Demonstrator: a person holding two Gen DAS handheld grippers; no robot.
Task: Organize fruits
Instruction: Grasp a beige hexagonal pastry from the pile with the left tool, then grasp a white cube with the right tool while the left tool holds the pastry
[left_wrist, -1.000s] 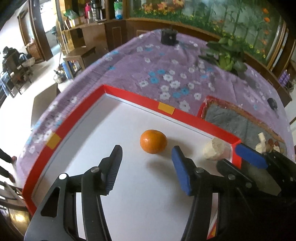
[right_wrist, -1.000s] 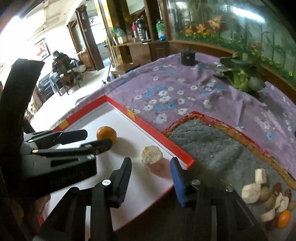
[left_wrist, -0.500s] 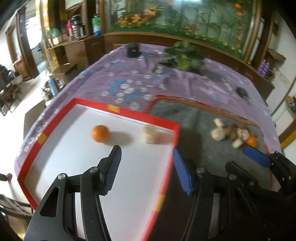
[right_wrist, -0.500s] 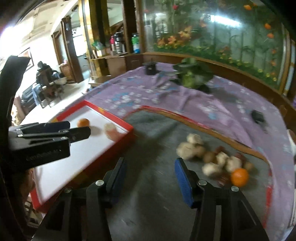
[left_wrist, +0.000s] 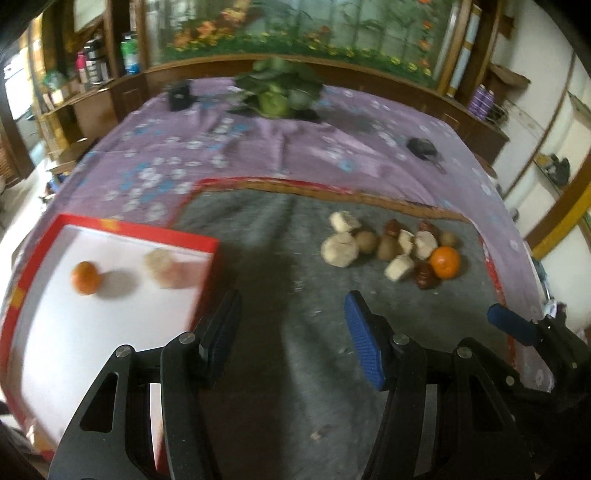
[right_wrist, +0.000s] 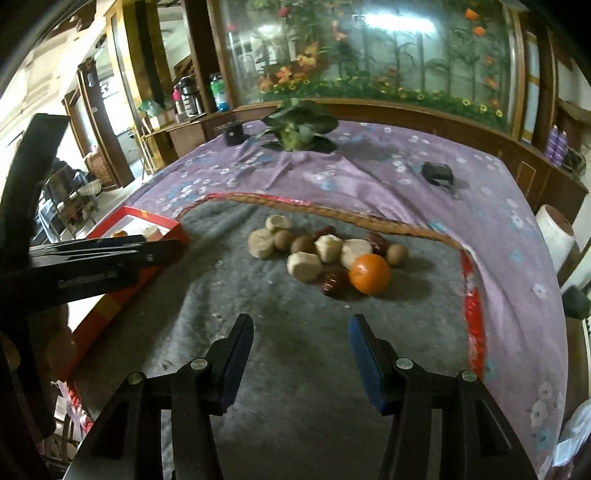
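Nearest, the left gripper (left_wrist: 291, 328) was held over the grey mat (left_wrist: 280, 369) with its fingers set wide and nothing between them. The right gripper (right_wrist: 301, 347) was likewise poised above the mat, its fingers having just been opening, and nothing was gripped. To the left, an orange (left_wrist: 85, 277) and a pale fruit piece (left_wrist: 159, 263) were seen lying apart inside the red-rimmed white tray (left_wrist: 22, 236). Farther on the mat, a heap of fruits (right_wrist: 325, 251) was gathered, a second orange (right_wrist: 369, 274) lying at its near right edge. Beyond, the tabletop was covered by a purple flowered cloth (right_wrist: 369, 166), and a green plant (right_wrist: 299, 127) was placed at the far side.
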